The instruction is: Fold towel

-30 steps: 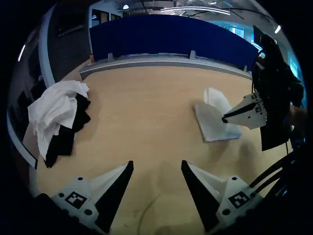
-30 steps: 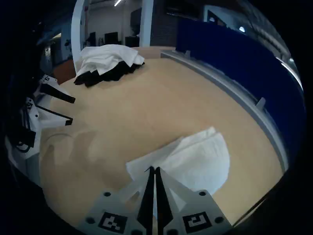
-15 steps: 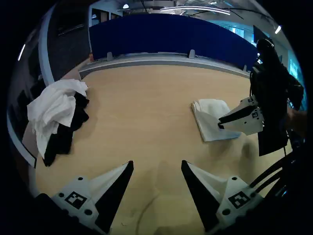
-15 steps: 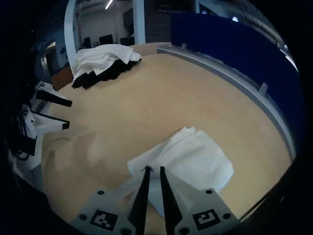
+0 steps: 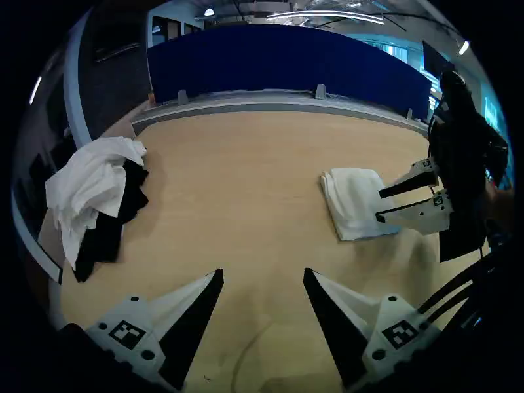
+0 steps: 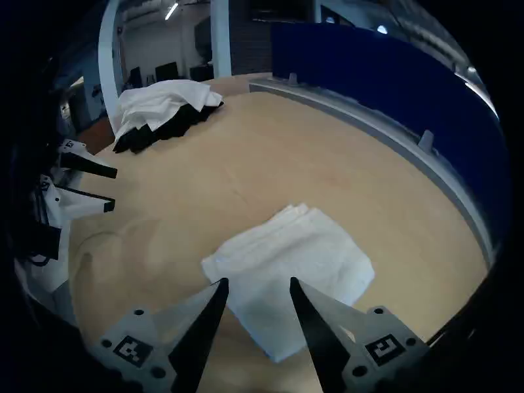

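A white towel (image 6: 288, 262) lies folded into a flat rectangle on the light wooden table (image 6: 262, 164). My right gripper (image 6: 259, 281) hovers open just over its near edge, fingers apart and empty. In the left gripper view the same towel (image 5: 354, 202) lies at the right, with the right gripper (image 5: 380, 204) open at its right edge. My left gripper (image 5: 262, 272) stands open above bare table, well away from the towel. In the right gripper view the left gripper (image 6: 108, 190) is at the far left, open.
A heap of white and black cloths (image 5: 98, 196) lies at the table's left edge, also seen far back as the heap (image 6: 164, 111) in the right gripper view. A blue partition (image 5: 281, 62) with a grey rail runs along the table's far side.
The right gripper, shut on the towel's edge a second ago, has laid it down and opened. The towel now lies flat and folded. The left gripper has stayed put.
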Available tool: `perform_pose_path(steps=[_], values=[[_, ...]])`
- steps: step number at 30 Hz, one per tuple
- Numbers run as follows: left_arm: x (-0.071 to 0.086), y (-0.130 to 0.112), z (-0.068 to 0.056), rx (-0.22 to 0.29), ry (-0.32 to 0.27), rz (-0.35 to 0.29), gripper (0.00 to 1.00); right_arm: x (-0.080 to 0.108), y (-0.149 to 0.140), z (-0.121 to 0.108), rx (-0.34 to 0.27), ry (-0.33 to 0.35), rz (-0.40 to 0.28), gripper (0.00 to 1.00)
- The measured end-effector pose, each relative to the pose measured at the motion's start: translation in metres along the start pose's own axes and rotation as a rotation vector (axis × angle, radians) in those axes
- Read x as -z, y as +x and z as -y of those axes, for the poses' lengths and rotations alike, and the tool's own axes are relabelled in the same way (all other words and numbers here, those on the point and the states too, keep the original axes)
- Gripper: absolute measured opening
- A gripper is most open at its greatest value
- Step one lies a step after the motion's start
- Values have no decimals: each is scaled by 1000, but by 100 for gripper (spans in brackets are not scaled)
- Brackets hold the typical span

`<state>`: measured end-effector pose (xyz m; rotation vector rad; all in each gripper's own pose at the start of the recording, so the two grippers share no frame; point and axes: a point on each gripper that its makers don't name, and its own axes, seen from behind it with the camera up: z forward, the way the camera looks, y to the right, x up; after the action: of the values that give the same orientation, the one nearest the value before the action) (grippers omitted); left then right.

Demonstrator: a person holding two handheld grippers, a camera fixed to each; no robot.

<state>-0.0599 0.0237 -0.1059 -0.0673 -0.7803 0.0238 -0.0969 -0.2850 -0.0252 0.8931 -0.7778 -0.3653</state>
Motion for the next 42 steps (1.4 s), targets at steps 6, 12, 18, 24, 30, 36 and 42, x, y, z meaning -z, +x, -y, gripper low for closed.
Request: perform_pose_path(steps=[6, 12, 18, 24, 30, 36, 42], values=[[1, 2, 0, 5, 1, -3, 90, 10, -19, -7, -31, -26, 15, 72], [-1, 3, 0, 5, 0, -3, 90, 22, -38, -13, -56, -51, 35, 72], [-1, 4, -2, 4, -3, -4, 90, 29, -53, -20, -69, -76, 54, 72], [-2, 5, -4, 6, -7, -5, 90, 30, -66, -23, -74, -87, 74, 71], [-3, 2, -4, 7, -9, -3, 90, 29, -76, -22, -69, -88, 91, 61], [-3, 1, -5, 6, -10, -1, 90, 26, -81, -20, -83, -79, 94, 43], [-3, 2, -5, 6, -11, 0, 90, 24, -82, -20, -103, -82, 86, 28]])
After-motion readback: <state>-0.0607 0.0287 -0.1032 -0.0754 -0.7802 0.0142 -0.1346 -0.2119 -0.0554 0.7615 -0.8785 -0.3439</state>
